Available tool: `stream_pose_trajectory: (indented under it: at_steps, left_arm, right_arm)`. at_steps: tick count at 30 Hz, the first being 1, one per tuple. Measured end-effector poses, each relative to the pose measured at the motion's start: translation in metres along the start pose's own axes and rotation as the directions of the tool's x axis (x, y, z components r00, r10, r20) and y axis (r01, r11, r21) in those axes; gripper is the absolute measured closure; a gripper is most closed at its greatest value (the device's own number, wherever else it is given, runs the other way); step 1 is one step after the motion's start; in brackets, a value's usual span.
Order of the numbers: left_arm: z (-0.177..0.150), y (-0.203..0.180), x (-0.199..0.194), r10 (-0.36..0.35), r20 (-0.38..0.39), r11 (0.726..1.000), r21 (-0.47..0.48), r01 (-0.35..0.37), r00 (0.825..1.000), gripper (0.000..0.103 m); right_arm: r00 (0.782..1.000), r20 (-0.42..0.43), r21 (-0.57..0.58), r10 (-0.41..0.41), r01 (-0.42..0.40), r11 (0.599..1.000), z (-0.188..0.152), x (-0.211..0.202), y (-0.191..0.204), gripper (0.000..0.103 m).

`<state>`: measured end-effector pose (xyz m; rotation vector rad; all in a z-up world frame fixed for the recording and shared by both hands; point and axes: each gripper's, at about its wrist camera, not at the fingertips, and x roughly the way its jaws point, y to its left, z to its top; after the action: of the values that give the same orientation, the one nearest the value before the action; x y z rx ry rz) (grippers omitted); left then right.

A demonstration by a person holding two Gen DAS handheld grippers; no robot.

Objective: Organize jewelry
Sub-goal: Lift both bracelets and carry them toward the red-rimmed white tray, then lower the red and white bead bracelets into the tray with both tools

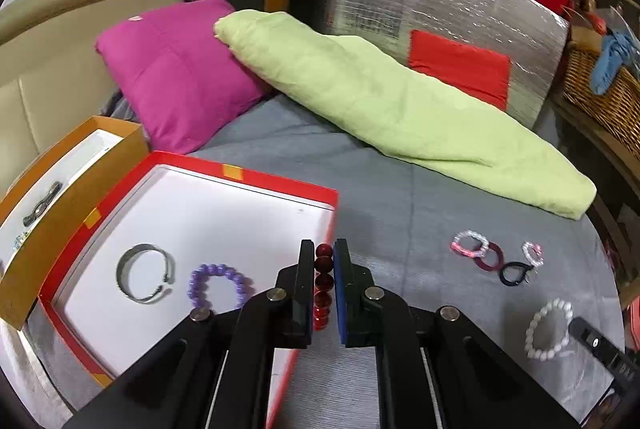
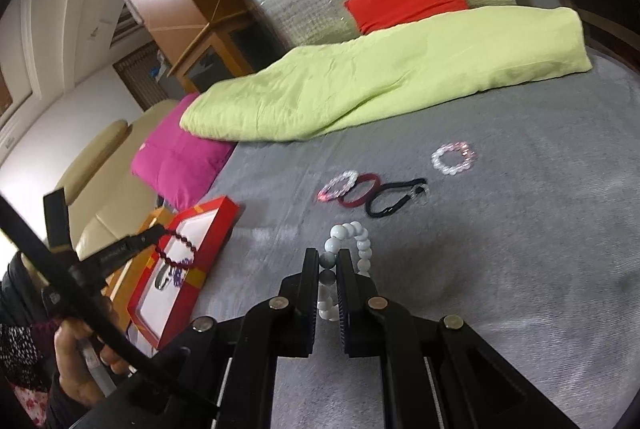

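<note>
In the left wrist view my left gripper (image 1: 323, 251) is shut on a dark red bead bracelet (image 1: 324, 269), held over the right rim of the red tray (image 1: 256, 175). A silver bangle (image 1: 146, 279) and a purple bead bracelet (image 1: 218, 285) lie on the tray's white floor. In the right wrist view my right gripper (image 2: 329, 255) is shut on a white bead bracelet (image 2: 354, 235), whose loop sticks out past the fingertips over the grey blanket (image 2: 520, 229). The left gripper (image 2: 150, 233) shows there too, with the red bracelet (image 2: 178, 249) hanging over the tray (image 2: 218, 229).
Several more pieces lie on the blanket: a pink-clear bracelet (image 2: 338, 185), a maroon band (image 2: 360, 193), a black hair tie (image 2: 396, 201) and a clear bracelet (image 2: 454, 157). An orange box (image 1: 80, 181) adjoins the tray. A green pillow (image 1: 400, 109) and a magenta cushion (image 1: 180, 69) lie behind. A person's hand (image 2: 80, 357) shows.
</note>
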<state>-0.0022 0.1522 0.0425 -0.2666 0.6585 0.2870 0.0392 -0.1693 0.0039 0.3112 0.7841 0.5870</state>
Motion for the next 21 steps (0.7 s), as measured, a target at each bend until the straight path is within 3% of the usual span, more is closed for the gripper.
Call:
stream_pose_trajectory:
  at_steps: [9, 16, 21]
  left_arm:
    - [0.007, 0.041, -0.004, 0.076, 0.042, 0.995, -0.065, -0.074, 0.996, 0.094]
    - [0.012, 0.080, -0.009, 0.147, 0.062, 0.978, -0.160, -0.135, 0.987, 0.094]
    - [0.012, 0.112, -0.003, 0.178, 0.033, 0.958, -0.235, -0.165, 0.983, 0.094]
  right_arm:
    - [0.998, -0.053, -0.013, 0.046, -0.047, 0.999, -0.006, 0.027, 0.038, 0.094]
    - [0.991, -0.055, -0.114, 0.122, -0.128, 0.985, 0.014, 0.046, 0.110, 0.094]
    - [0.980, -0.068, -0.183, 0.187, -0.197, 0.963, 0.024, 0.064, 0.166, 0.094]
